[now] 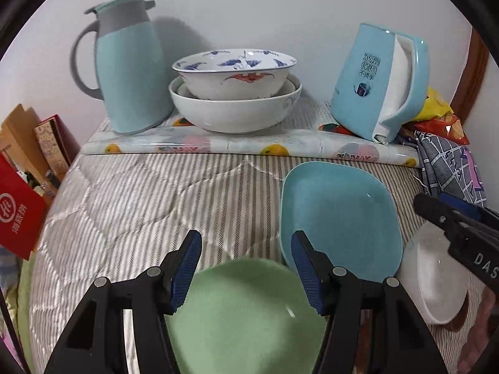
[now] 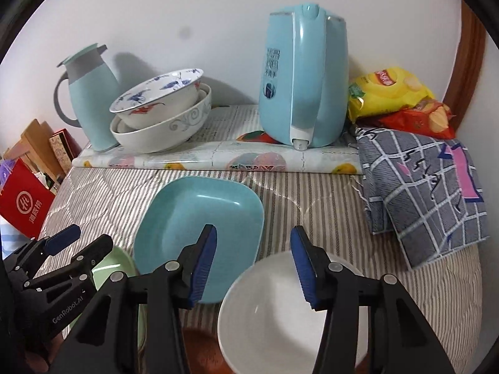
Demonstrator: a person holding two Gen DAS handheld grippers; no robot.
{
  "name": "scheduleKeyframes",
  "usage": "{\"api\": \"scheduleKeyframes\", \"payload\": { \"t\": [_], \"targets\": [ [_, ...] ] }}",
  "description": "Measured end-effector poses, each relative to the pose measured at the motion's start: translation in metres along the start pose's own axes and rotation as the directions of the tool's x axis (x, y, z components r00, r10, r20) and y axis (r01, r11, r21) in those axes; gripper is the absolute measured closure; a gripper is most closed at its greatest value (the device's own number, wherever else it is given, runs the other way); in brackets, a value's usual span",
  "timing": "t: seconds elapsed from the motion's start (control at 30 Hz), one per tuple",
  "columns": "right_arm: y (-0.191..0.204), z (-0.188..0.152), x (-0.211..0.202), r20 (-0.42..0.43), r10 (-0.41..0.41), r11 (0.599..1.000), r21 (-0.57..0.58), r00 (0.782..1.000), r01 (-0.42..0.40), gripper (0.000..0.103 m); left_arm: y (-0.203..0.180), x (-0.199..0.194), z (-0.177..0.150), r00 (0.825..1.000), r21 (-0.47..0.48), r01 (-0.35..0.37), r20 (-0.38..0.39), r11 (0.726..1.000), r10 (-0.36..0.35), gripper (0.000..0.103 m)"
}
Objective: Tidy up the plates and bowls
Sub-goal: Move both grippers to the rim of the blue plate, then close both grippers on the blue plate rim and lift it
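A green plate (image 1: 243, 308) lies on the striped cloth right below my open left gripper (image 1: 246, 240). A blue square plate (image 1: 340, 218) lies to its right, also in the right wrist view (image 2: 199, 233). A white bowl (image 2: 271, 314) sits under my open right gripper (image 2: 254, 237), whose right finger is over the bowl's rim; the bowl also shows in the left wrist view (image 1: 433, 277). At the back, a painted bowl (image 1: 234, 73) is stacked in a larger white bowl (image 1: 234, 110). Both grippers hold nothing.
A blue thermos jug (image 1: 131, 68) and a blue electric kettle (image 1: 380, 81) stand on a raised board (image 1: 249, 146) by the wall. Snack bags (image 2: 396, 99) and a checked grey cloth (image 2: 421, 184) lie right. Red boxes (image 1: 18, 215) stand left.
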State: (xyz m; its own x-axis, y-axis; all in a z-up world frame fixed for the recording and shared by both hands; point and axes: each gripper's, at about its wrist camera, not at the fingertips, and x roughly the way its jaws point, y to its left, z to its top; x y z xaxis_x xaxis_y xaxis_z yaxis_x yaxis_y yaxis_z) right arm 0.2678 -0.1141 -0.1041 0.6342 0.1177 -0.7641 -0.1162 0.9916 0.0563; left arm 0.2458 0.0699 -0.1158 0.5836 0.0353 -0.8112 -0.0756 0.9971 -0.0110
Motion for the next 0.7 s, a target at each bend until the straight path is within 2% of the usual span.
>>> {"api": "scheduleKeyframes", "payload": {
  "t": [0.13, 0.2, 0.3, 0.53, 0.7],
  "targets": [
    [0.001, 0.008, 0.022, -0.038, -0.010, 1.000, -0.018, 0.999, 0.009, 0.062, -0.002, 0.017, 0.008, 0.999, -0.003, 0.022, -0.034, 1.000, -0.022, 0.045],
    [0.000, 0.010, 0.032, -0.058, -0.013, 1.000, -0.021, 0.998, 0.011, 0.069, -0.002, 0.022, 0.011, 0.999, -0.002, 0.026, -0.037, 1.000, -0.026, 0.046],
    [-0.003, 0.013, 0.045, -0.090, -0.002, 1.000, -0.001, 0.996, 0.002, 0.072, -0.005, 0.029, 0.015, 0.998, 0.005, 0.037, -0.047, 0.999, -0.037, 0.048],
    [-0.004, 0.016, 0.063, -0.109, -0.019, 1.000, 0.004, 0.994, 0.019, 0.074, -0.010, 0.049, 0.020, 0.995, 0.014, 0.056, -0.084, 0.998, -0.055, 0.063],
    [-0.007, 0.018, 0.073, -0.130, -0.025, 1.000, 0.003, 0.991, 0.025, 0.080, -0.012, 0.060, 0.020, 0.992, 0.012, 0.065, -0.109, 0.998, -0.063, 0.075]
  ]
}}
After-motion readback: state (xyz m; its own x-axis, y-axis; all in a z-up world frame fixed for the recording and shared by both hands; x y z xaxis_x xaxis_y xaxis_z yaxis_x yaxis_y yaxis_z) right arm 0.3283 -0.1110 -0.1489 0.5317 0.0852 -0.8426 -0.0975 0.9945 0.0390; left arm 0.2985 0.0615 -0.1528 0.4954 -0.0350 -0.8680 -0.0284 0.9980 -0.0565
